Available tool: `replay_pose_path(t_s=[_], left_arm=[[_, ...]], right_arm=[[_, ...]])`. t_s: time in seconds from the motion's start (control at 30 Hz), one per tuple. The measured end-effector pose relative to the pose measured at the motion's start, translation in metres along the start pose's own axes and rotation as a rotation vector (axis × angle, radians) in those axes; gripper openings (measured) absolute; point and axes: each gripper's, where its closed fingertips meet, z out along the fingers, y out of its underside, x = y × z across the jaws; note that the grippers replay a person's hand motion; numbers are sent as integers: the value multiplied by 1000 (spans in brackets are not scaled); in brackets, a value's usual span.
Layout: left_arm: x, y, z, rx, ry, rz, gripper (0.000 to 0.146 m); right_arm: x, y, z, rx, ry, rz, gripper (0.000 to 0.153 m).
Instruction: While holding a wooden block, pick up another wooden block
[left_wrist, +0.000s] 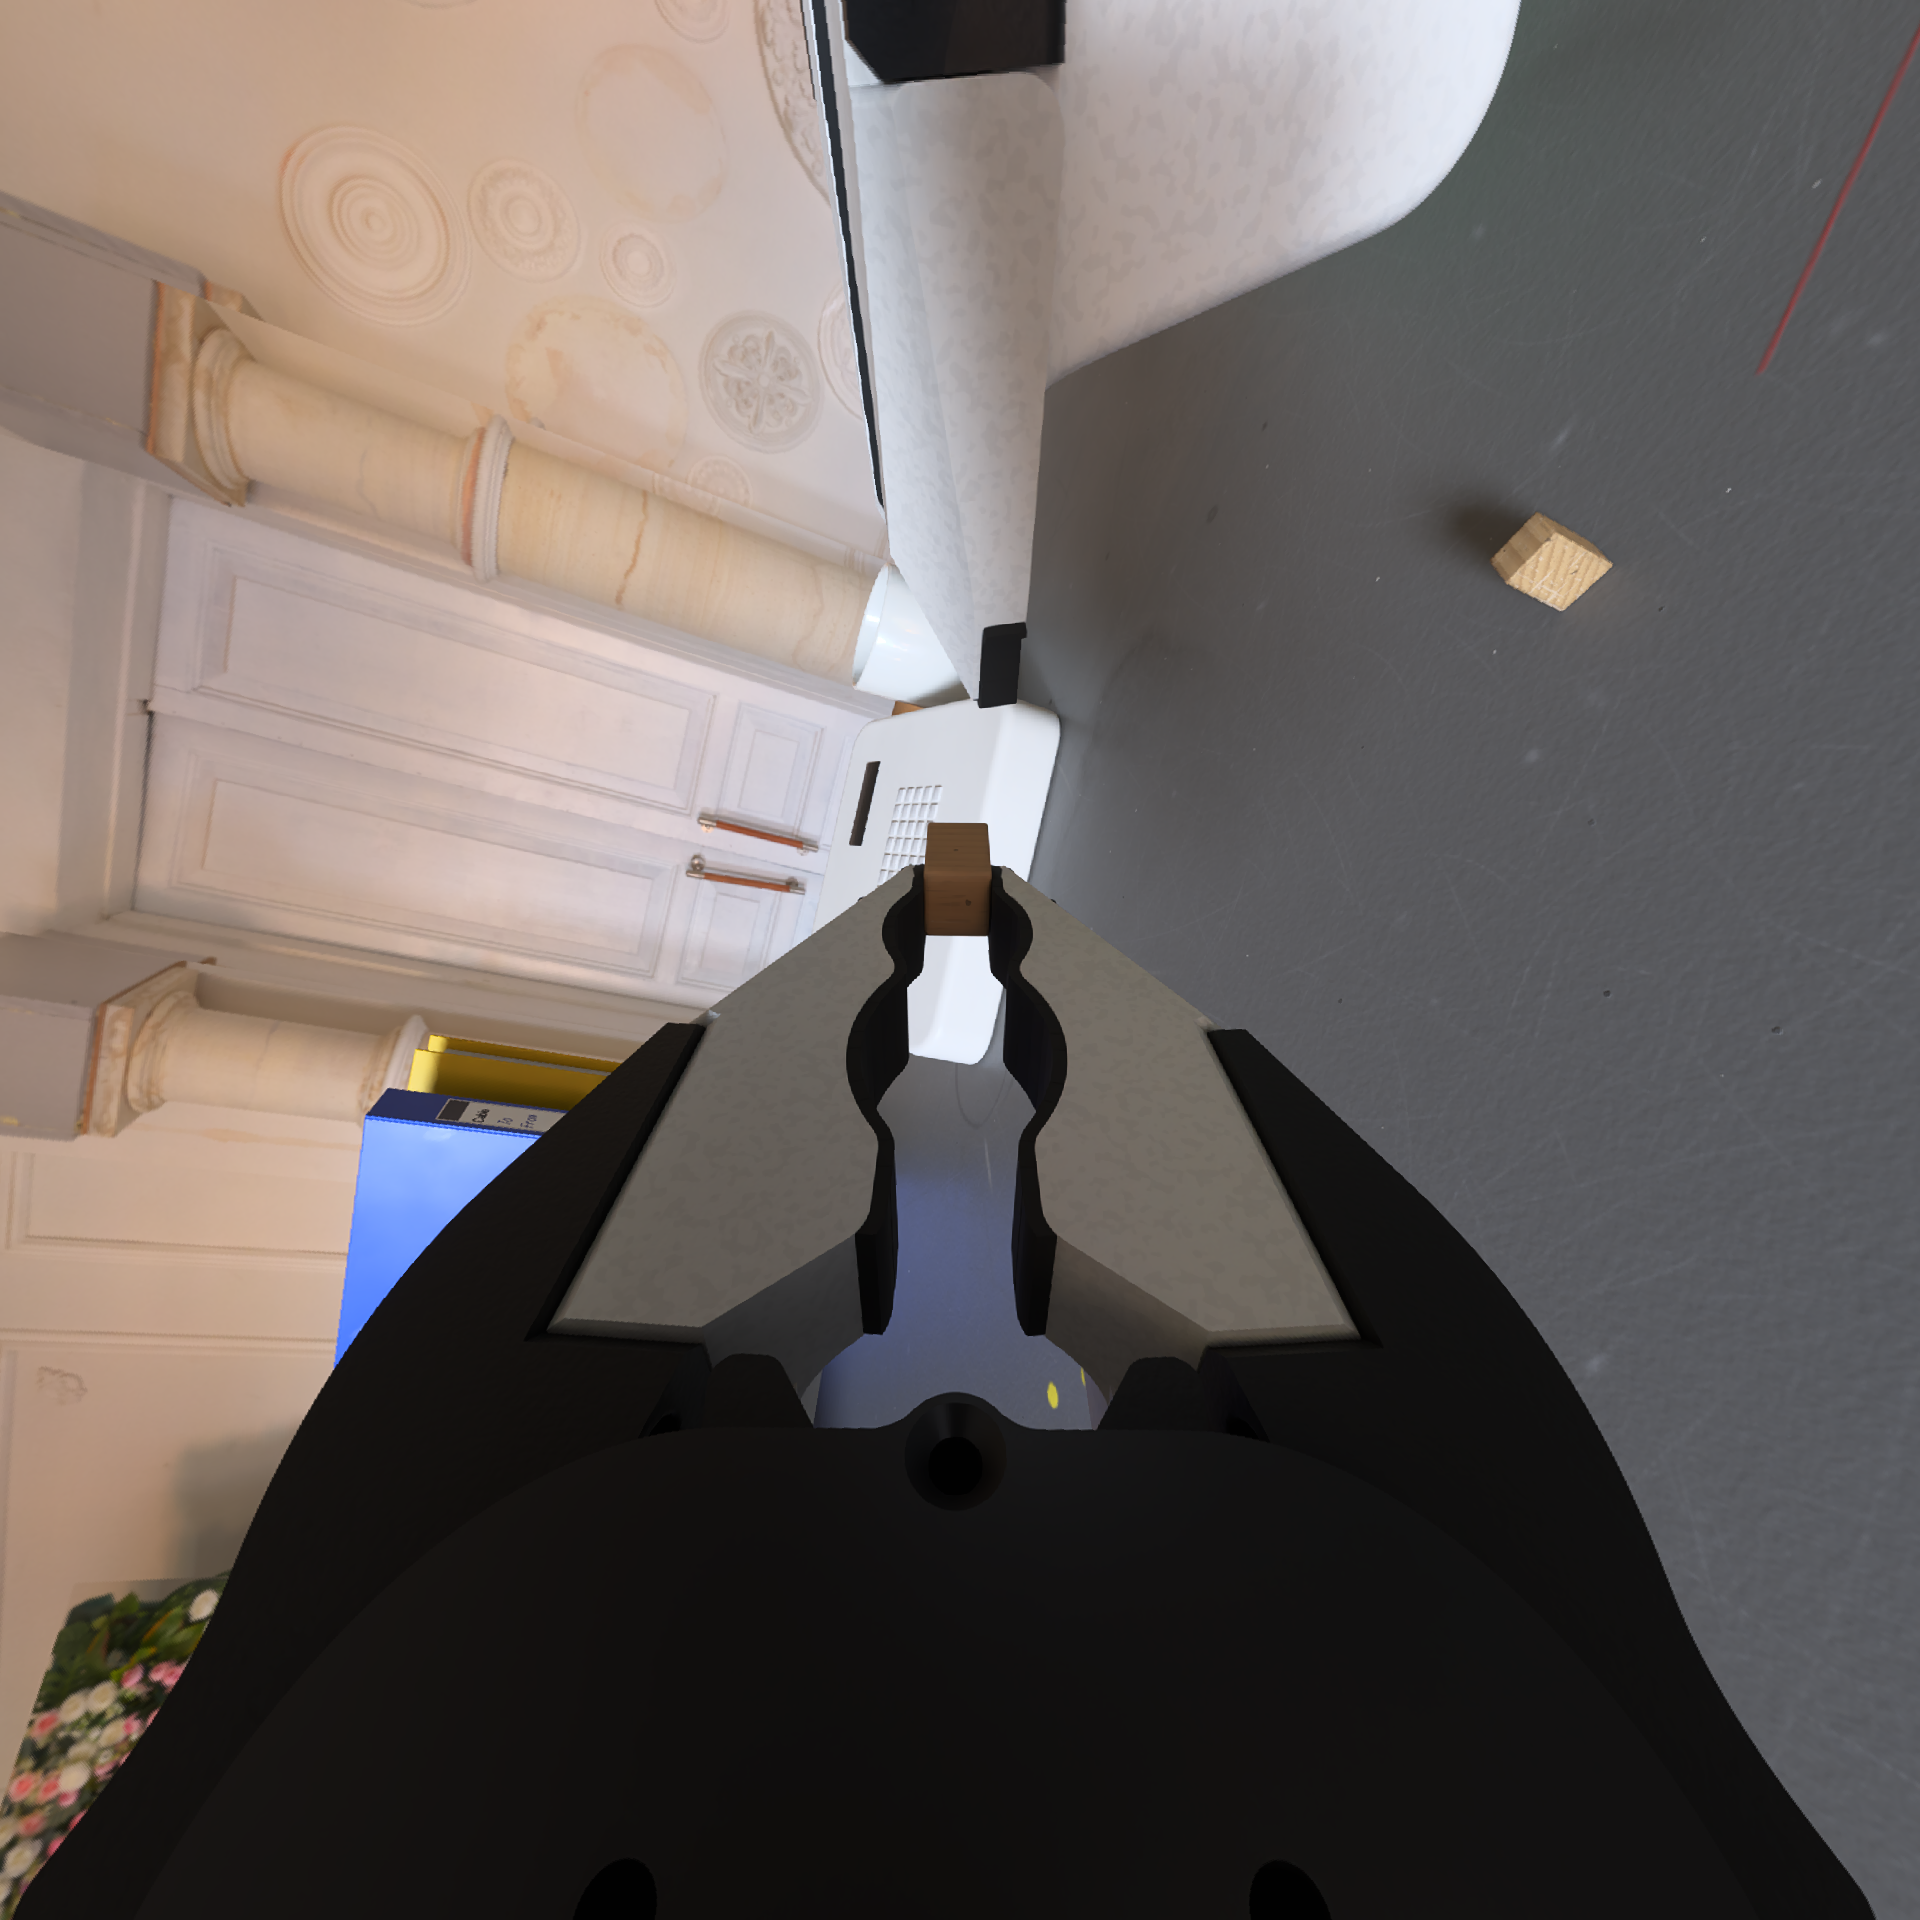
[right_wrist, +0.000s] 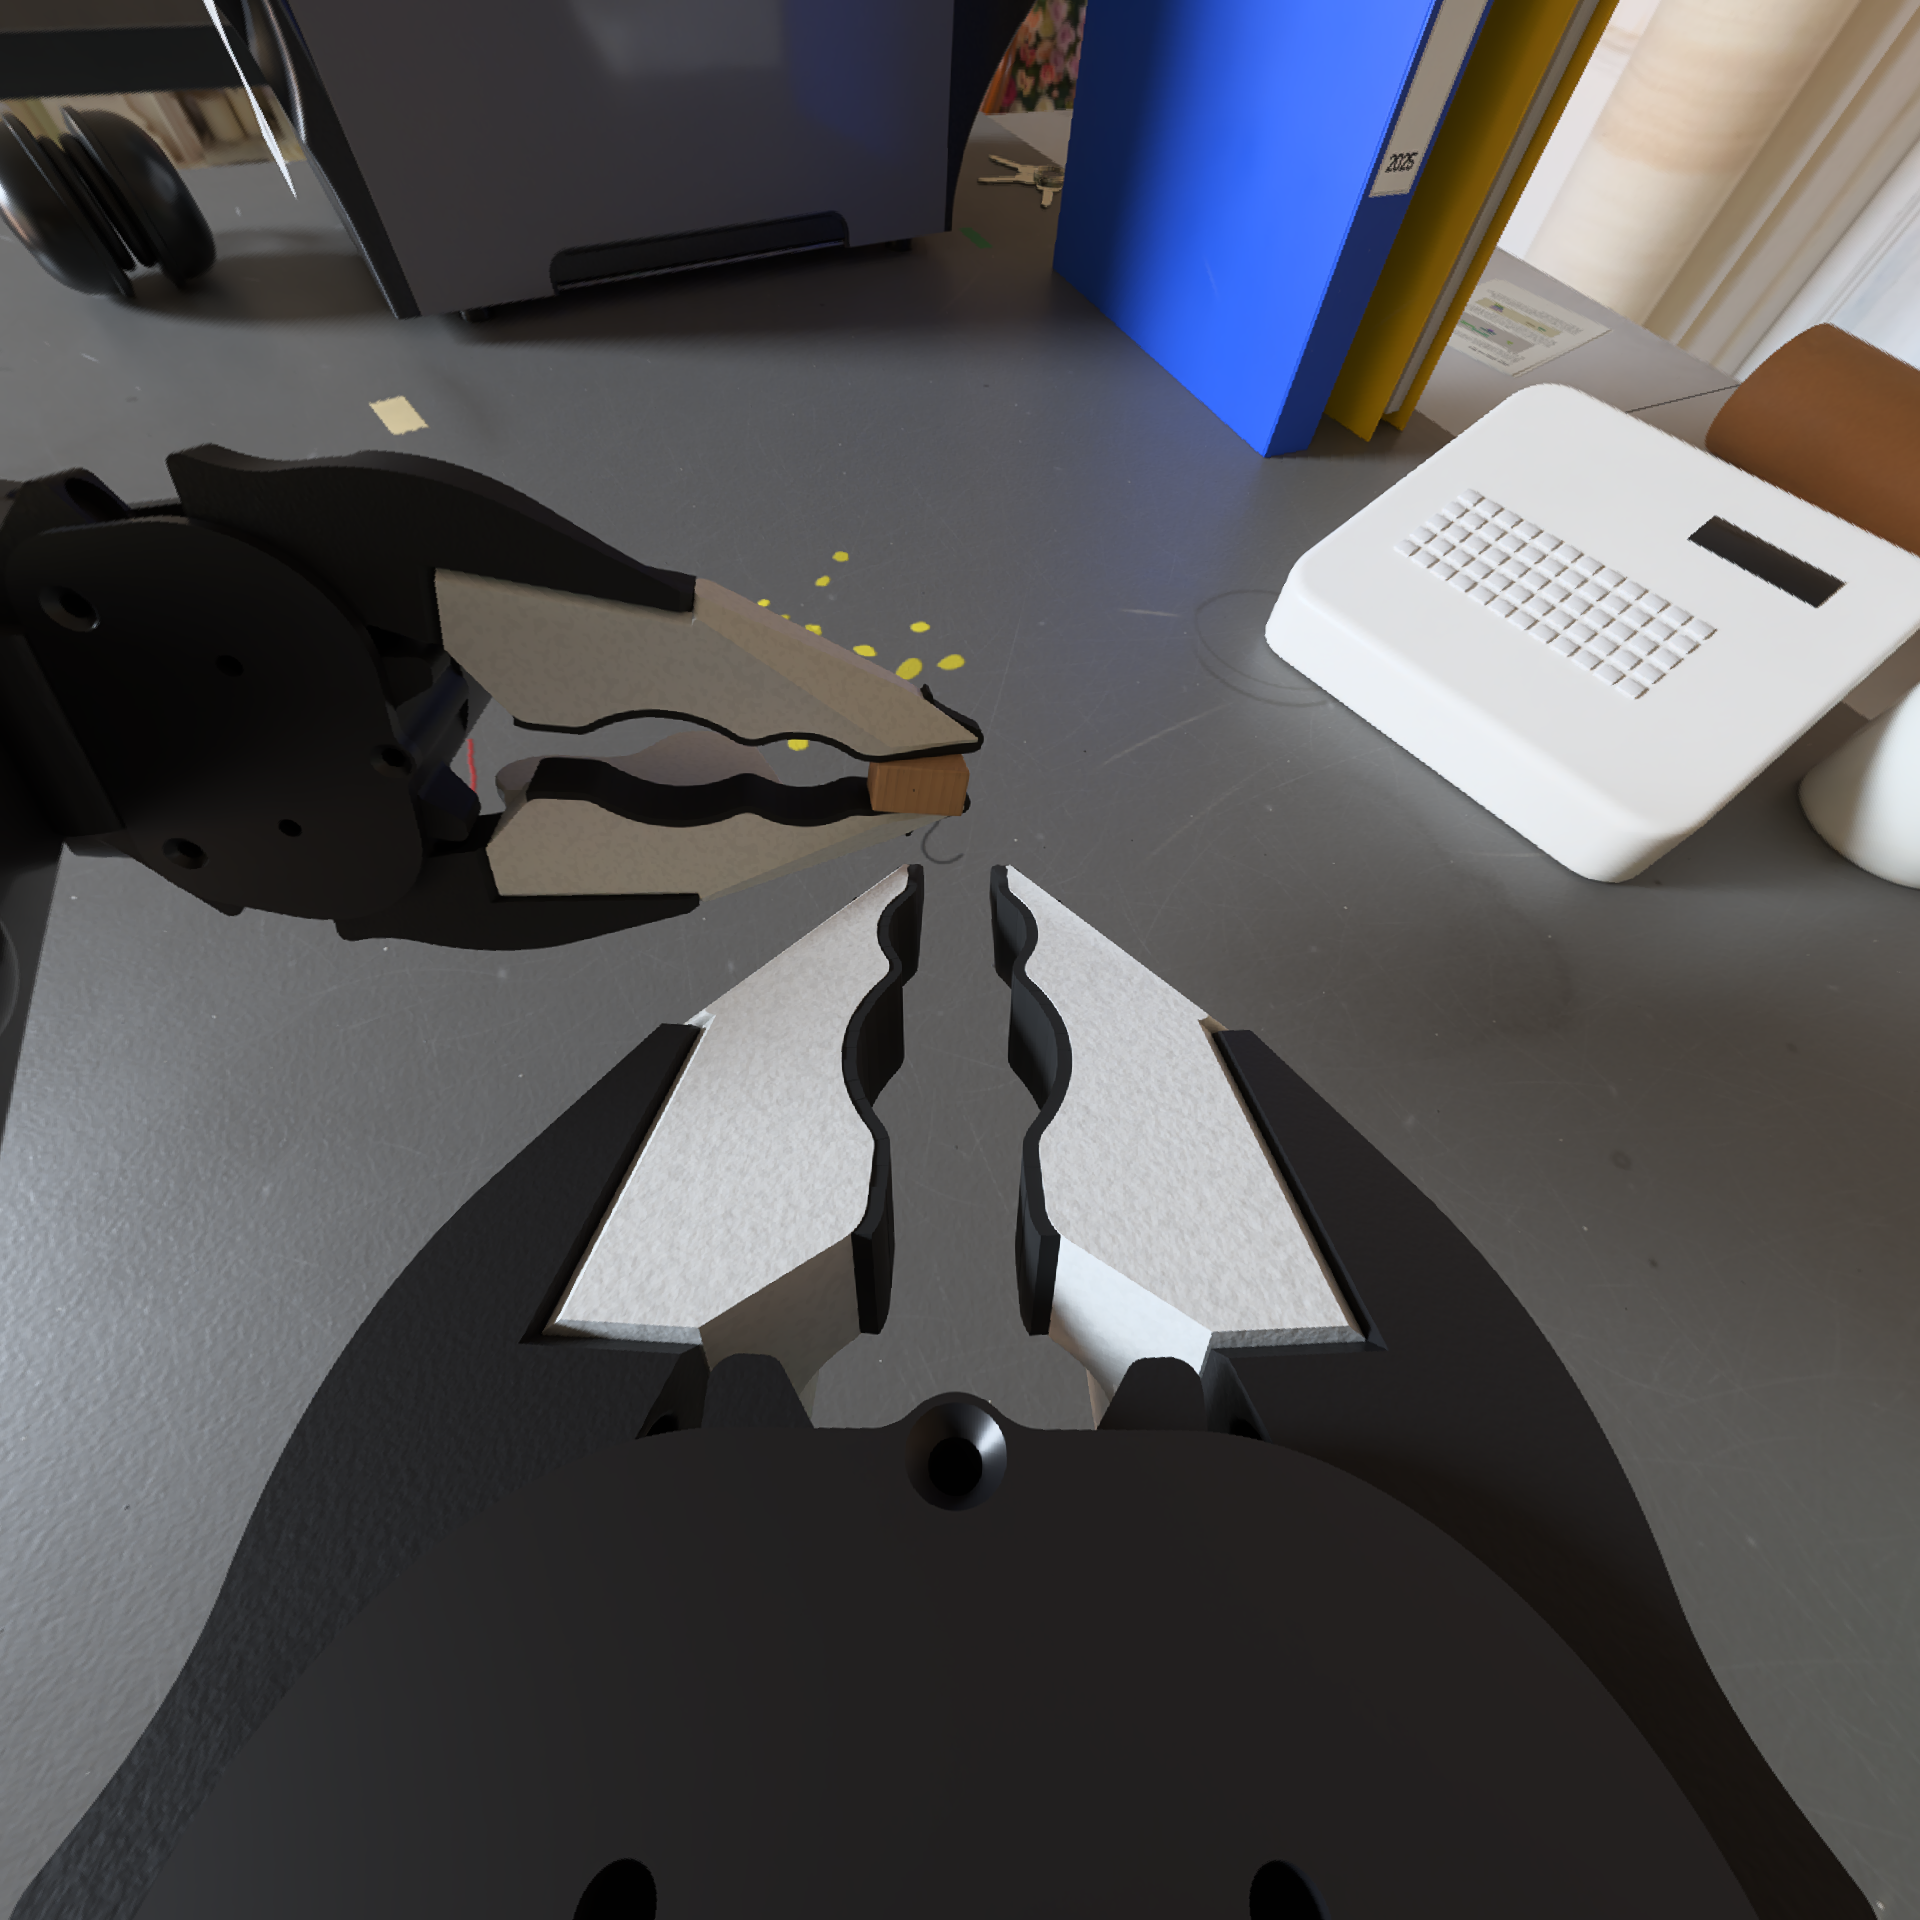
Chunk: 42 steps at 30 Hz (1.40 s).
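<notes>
The left claw (right_wrist: 940, 774) hangs over the counter (right_wrist: 1351, 1039), a block (right_wrist: 916, 784) at its tips. Taking that block as the mark: the right claw (right_wrist: 954, 883) sits just before it, the keypad box (right_wrist: 1558, 623) lies well to its right, the binders (right_wrist: 1268, 208) stand behind it. Another block (left_wrist: 1550, 561) lies apart on the counter.

bright, soft shadows, wide-angle edge warp
</notes>
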Motion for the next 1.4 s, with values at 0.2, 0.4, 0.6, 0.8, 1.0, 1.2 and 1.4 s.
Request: replay_pose_path(t_s=[0.2, 0.4, 0.6, 0.8, 1.0, 1.2, 1.4], left_arm=[[0, 0, 0, -1, 6, -10, 10], [3, -3, -3, 24, 3, 32, 10], [5, -5, -7, 54, -23, 95, 10], [11, -3, -2, 60, 9, 42, 10], [13, 16, -5, 39, -1, 18, 10], [10, 31, -23, 54, -13, -9, 10], [1, 35, -24, 58, -3, -135, 10]], right_arm=[[0, 3, 1, -29, 19, -26, 13], [-3, 6, -1, -52, -30, 1, 12], [-5, 11, 1, -68, -46, -35, 12], [-2, 14, 2, -77, -61, -45, 12], [34, -14, -41, 111, -34, 66, 21], [72, 78, -32, -112, 198, 351, 44], [52, 146, 7, -326, 342, 437, 68]])
